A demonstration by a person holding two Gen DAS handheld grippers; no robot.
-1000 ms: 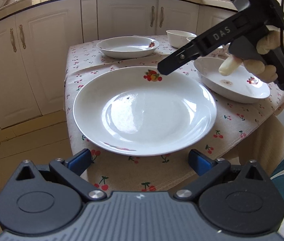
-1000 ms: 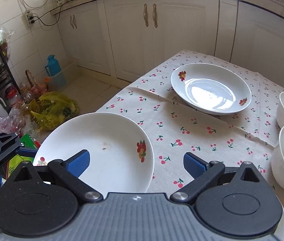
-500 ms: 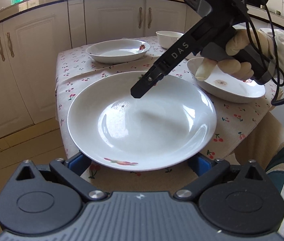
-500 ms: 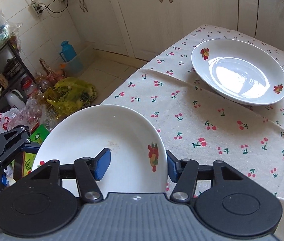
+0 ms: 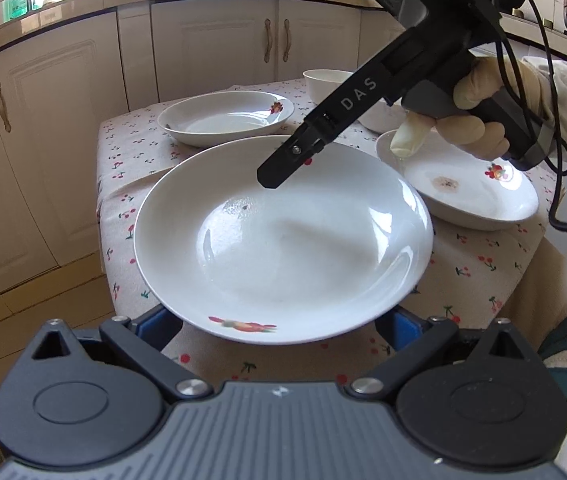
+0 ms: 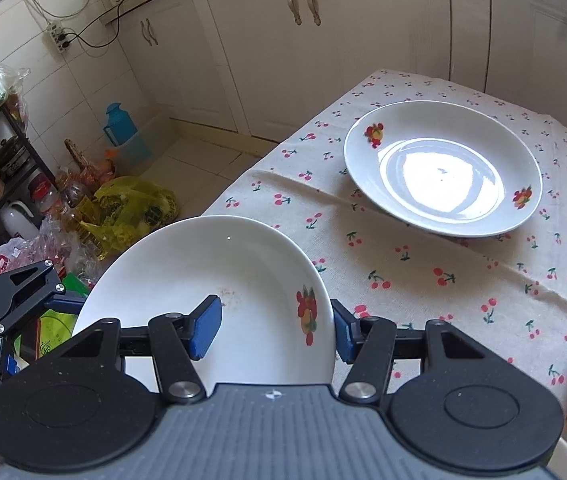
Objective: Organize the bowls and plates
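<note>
A large white plate [image 5: 283, 240] with fruit prints hangs tilted past the table's near corner. My right gripper [image 6: 275, 328] is shut on its rim, one blue pad inside the dish and one outside. In the left wrist view the right gripper [image 5: 279, 172] reaches in from the upper right, over the plate's far side. My left gripper [image 5: 279, 328] stands open and wide, its blue fingers [image 5: 159, 326] partly hidden under the plate's near rim. A second plate [image 6: 443, 168] lies further back on the cherry-print cloth [image 6: 423, 280]. A third, stained plate [image 5: 471, 196] is on the right.
Two white bowls [image 5: 327, 82] stand at the table's far side, partly behind the right gripper. A gloved hand [image 5: 471, 120] holds that gripper, with a black cable trailing. Below the table's left edge lie yellow bags [image 6: 131, 208] and a blue jug [image 6: 117, 120]. Cream cabinets [image 5: 219, 48] ring the room.
The right gripper has closed on the big plate's rim. The plate has tilted and come off the table's corner toward the left gripper, whose fingers now sit under its near rim.
</note>
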